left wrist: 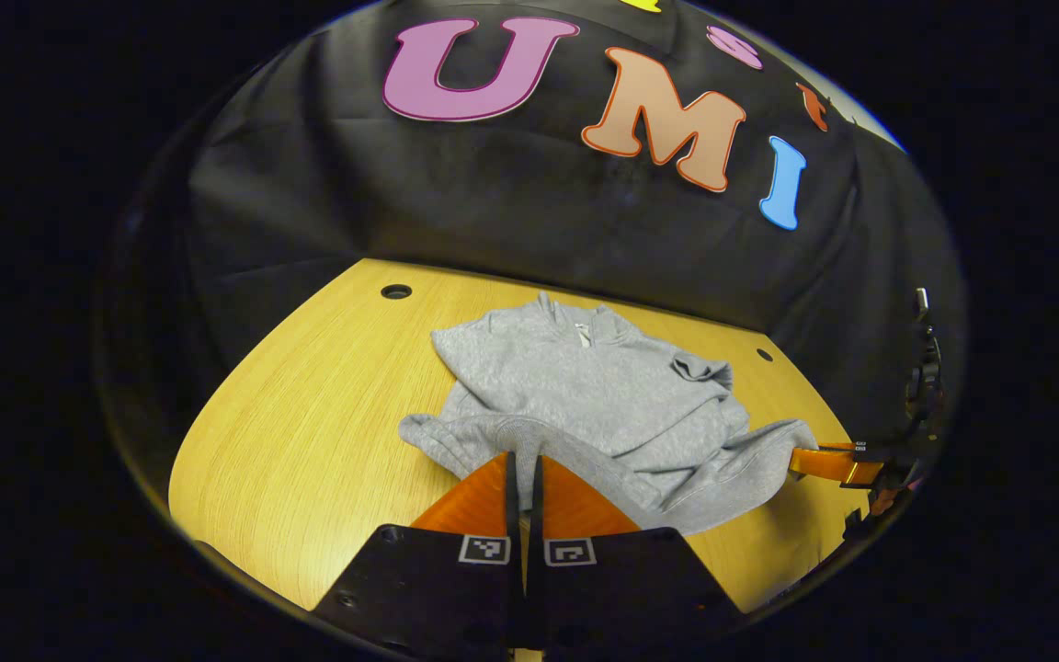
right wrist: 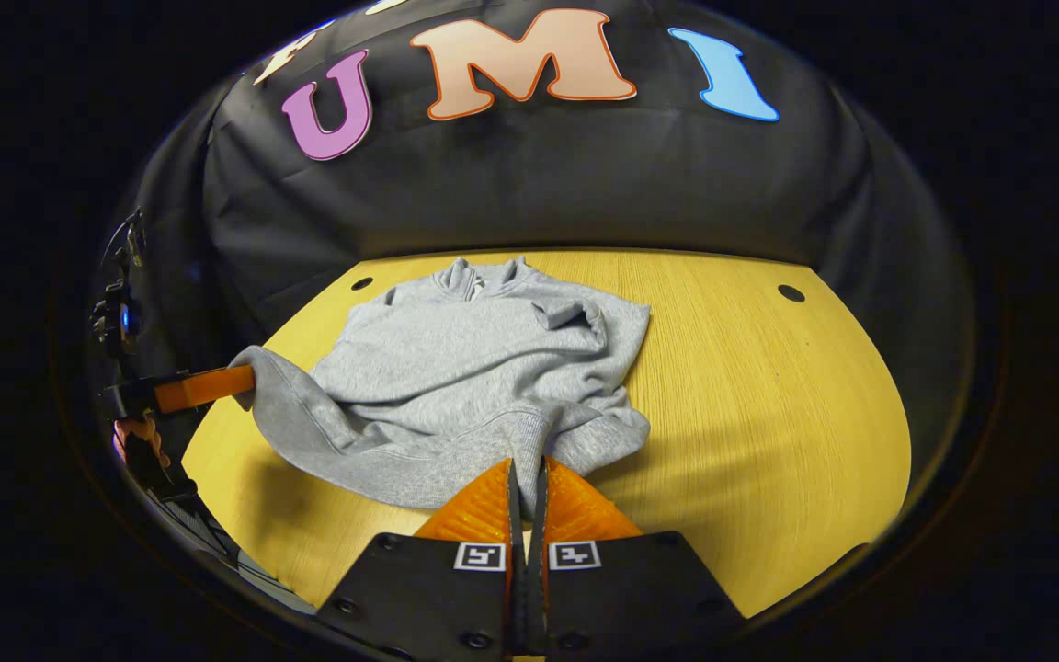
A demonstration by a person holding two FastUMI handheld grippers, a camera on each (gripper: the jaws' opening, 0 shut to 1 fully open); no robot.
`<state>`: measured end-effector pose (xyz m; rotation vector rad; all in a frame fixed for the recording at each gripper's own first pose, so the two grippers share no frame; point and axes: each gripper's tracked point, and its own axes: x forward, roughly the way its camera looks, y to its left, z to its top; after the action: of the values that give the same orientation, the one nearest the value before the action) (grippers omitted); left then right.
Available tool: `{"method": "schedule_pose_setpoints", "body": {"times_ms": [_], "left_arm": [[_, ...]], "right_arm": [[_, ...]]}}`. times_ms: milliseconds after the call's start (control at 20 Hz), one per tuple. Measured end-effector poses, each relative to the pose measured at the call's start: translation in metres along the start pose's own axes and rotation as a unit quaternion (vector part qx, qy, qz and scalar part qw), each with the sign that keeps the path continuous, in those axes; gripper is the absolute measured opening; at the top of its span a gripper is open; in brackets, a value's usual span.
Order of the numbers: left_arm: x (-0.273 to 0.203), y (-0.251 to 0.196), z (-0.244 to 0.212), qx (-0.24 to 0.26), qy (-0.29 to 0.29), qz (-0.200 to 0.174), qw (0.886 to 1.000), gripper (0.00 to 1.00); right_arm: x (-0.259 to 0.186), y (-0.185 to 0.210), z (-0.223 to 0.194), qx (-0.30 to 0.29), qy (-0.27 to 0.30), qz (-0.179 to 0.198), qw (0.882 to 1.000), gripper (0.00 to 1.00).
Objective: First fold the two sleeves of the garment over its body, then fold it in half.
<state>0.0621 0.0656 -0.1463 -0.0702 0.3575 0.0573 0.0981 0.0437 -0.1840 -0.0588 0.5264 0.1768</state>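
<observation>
Presently, the grey garment (left wrist: 585, 395) is lying on the yellow wooden table (left wrist: 309, 432), collar (left wrist: 575, 322) pointing toward the booth wall and hem (left wrist: 529, 437) toward the person, and both sleeves appear to be already lying over the body, one sleeve cuff (left wrist: 704, 368) bunching on the chest. Going left to right: the left gripper (left wrist: 523, 464) is sitting at the near left part of the hem, its fingers drawn together with grey cloth passing between them, so it is reading as clamped on the hem corner. In the right gripper view the left gripper is also showing farther off at the left edge, the cloth rising to its fingers in a lifted flap, which suggests the corner is being held up off the table. The right gripper (right wrist: 527, 473) is doing the same at the other hem corner, fingers together on the ribbed edge. In my judgement both corners are being pinched so the lower half can be carried up toward the collar, the fold in half. The cloth between the two grips is sagging and wrinkling, so an uneven lift risks a crooked crease.
</observation>
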Motion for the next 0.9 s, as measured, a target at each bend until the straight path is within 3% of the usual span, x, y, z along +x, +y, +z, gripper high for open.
{"method": "schedule_pose_setpoints", "body": {"times_ms": [450,900], "left_arm": [[0.063,0.007,0.036,0.002,0.017,0.006,1.0,0.0],[0.132,0.021,0.017,0.021,0.07,0.03,0.997,0.0]], "right_arm": [[0.054,-0.012,0.041,-0.001,0.027,0.008,1.0,0.03],[0.112,-0.021,0.035,0.053,0.077,0.019,0.995,0.03]]}}
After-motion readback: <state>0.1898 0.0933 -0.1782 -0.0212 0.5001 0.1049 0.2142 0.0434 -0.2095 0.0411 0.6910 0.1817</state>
